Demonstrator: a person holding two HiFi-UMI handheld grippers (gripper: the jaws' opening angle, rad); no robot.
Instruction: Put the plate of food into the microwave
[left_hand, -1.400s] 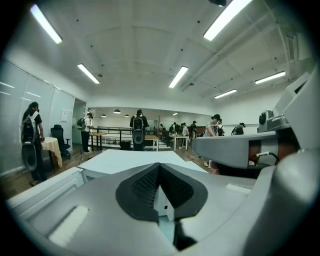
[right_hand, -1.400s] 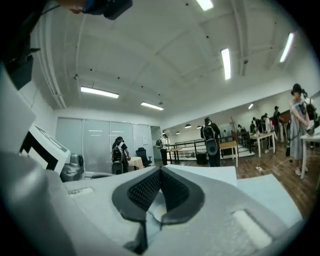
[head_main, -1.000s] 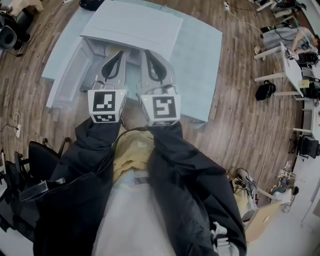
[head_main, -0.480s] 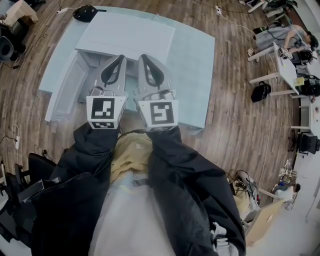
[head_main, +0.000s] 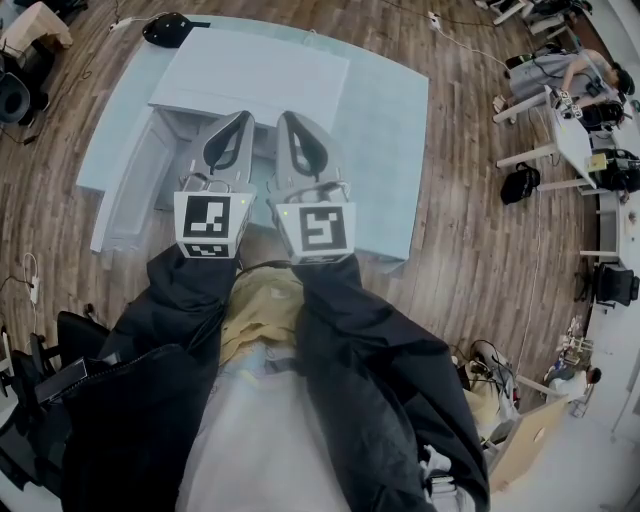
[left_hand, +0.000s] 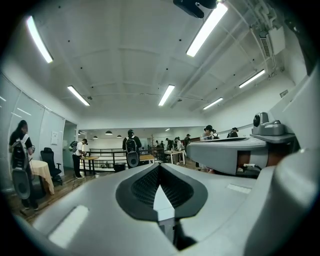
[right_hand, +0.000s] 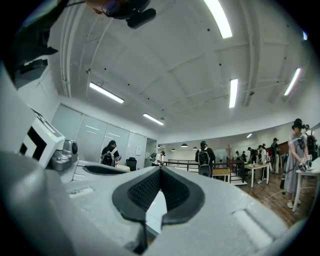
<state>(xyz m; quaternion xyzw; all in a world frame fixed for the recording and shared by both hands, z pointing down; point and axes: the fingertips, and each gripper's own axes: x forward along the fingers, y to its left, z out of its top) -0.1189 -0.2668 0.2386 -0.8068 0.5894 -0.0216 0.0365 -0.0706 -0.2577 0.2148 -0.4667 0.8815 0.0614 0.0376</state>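
Seen from above in the head view, the pale microwave (head_main: 250, 72) stands on a light blue table (head_main: 385, 150). Its door (head_main: 125, 185) looks swung open to the left. No plate of food shows in any view. Both grippers are held level, side by side, over the microwave's front and hide its opening. The left gripper (head_main: 240, 118) is shut with nothing in it, its tips meeting in the left gripper view (left_hand: 160, 166). The right gripper (head_main: 286, 116) is shut and empty too (right_hand: 161, 169). The left gripper view shows the right gripper's body (left_hand: 235, 152) on its right side.
Wooden floor surrounds the table. A black bag (head_main: 172, 26) lies beyond its far left corner, another (head_main: 520, 184) on the right near desks with a seated person (head_main: 575, 72). A black chair (head_main: 75, 325) is at the near left. Standing people (left_hand: 131, 147) fill the room.
The left gripper has risen a little. The head view has shifted slightly, so the table and microwave sit a bit further left. The right gripper has hardly moved. Both stay shut.
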